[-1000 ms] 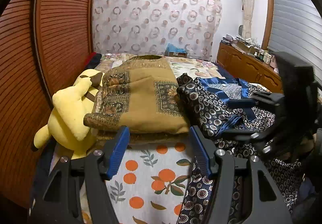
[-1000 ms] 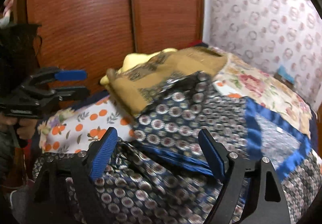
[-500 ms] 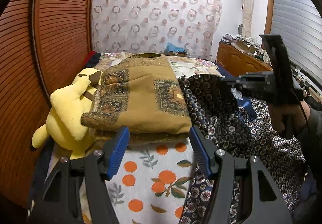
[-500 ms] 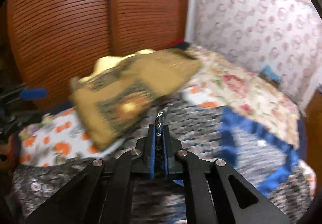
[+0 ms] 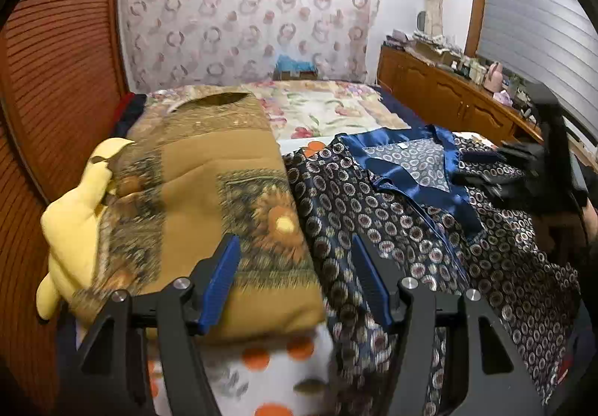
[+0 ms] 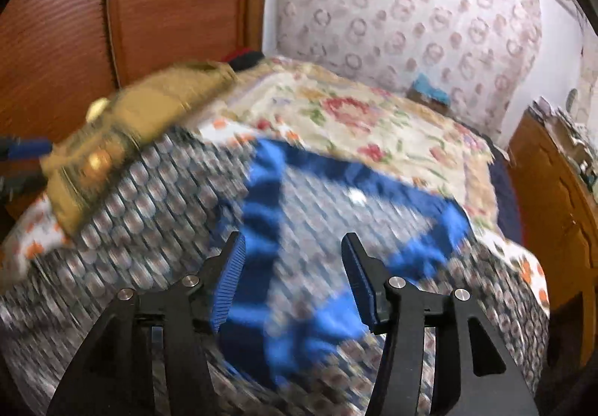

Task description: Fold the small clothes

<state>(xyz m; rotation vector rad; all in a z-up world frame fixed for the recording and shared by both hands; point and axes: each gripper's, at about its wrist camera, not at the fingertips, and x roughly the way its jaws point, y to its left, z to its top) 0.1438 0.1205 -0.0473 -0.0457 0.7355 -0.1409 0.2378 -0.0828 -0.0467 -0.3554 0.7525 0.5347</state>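
The shirt [image 5: 429, 214] lies spread on the bed [image 5: 329, 109]: thin, satiny, slippery, so pinch its blue collar. Your left gripper [image 5: 295, 281] is open, empty; the right gripper [image 6: 293, 276] has just reopened, nothing between

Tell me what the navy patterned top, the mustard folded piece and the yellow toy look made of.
Navy patterned top: looks like satin or silk-like synthetic; its blue collar trim has a sheen. Mustard folded piece: matte woven or knit cloth, thick fold, no shine. Yellow toy: soft plush, seemingly stuffed; fuzzy matte surface.
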